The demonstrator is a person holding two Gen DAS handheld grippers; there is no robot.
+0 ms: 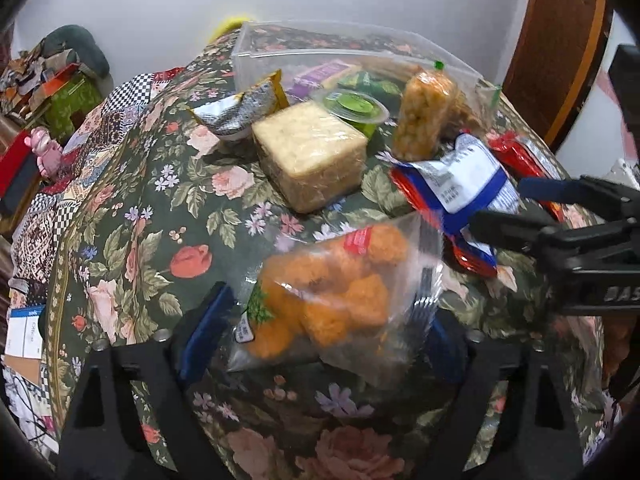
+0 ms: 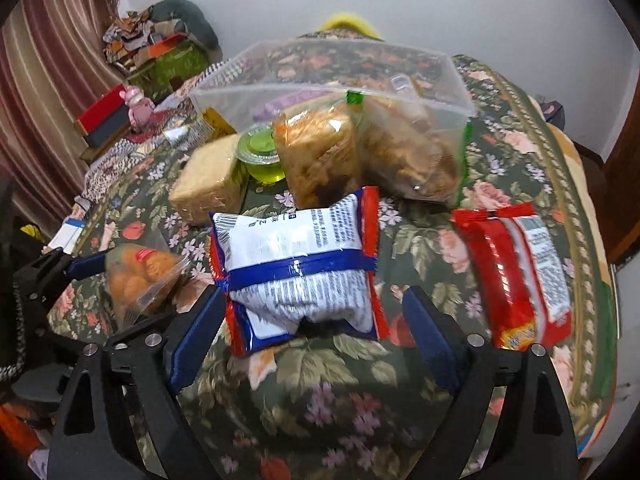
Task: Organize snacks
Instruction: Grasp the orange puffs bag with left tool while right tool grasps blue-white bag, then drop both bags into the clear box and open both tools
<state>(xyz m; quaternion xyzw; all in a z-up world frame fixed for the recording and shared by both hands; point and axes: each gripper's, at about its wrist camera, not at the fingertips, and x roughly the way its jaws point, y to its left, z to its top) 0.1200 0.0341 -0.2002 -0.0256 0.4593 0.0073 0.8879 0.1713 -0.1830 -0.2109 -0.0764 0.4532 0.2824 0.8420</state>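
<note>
- My left gripper (image 1: 320,320) has its two blue-padded fingers spread apart on either side of the clear bag of orange puffs (image 1: 336,292). The bag sits between them on the floral tablecloth (image 1: 160,240); I cannot tell whether the pads actually touch it.
- My right gripper (image 2: 316,332) is also spread wide, one finger on each side of the near end of the white, blue and red packet (image 2: 296,264). There is a visible gap on the right side, so it is not clamped.
- From the left wrist view the right gripper (image 1: 504,208) comes in from the right edge, its fingers around that same packet (image 1: 460,196).
- From the right wrist view the left gripper (image 2: 86,270) is at the left edge beside the orange puffs bag (image 2: 140,276).
- To the right of the packet lies a red packet (image 2: 516,272), apart from it.
- Farther off, a wrapped block of pale crackers (image 1: 312,156) lies on the cloth. Just right of it is a green jelly cup (image 1: 354,110), then an upright clear pack of golden snacks (image 1: 424,114).
- A silver and yellow packet (image 1: 248,108) lies far left of the crackers, near the container.
- The clear plastic container (image 1: 256,46) stands at the far end of the table, with purple and green packets inside.
- A bag of brown snacks (image 2: 412,156) leans against the container's near right side.
</note>
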